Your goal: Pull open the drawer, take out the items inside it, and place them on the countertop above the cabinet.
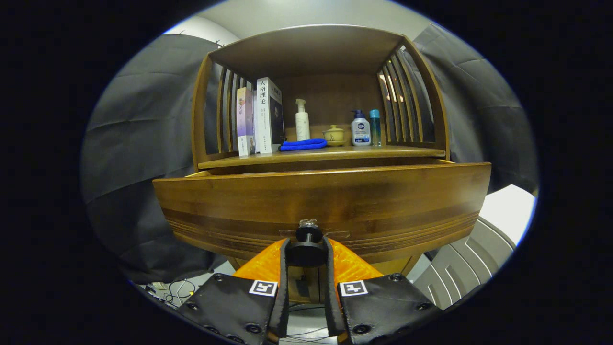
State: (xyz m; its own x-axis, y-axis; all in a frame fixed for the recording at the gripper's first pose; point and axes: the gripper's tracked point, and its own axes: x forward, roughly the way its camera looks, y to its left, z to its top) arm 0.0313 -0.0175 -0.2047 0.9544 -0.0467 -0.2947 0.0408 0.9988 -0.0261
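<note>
The gripper (307,249) clasps the drawer knob (307,249); above the drawer front (325,201), the countertop (383,151) carries books (261,117) left of a folded cloth (302,144), bottles (360,128) right.

Table: brown wooden cabinet countertop (330,154)
On it: two upright books (261,117), folded blue cloth (302,144), white pump bottle (302,120), yellow lidded cup (334,135), white-and-blue bottle (360,128), slim teal bottle (375,127)

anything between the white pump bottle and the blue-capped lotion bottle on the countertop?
Gripper view: a small lidded ceramic cup stands between the white pump bottle and the lotion bottle. The gripper is shut on the drawer knob.
</note>
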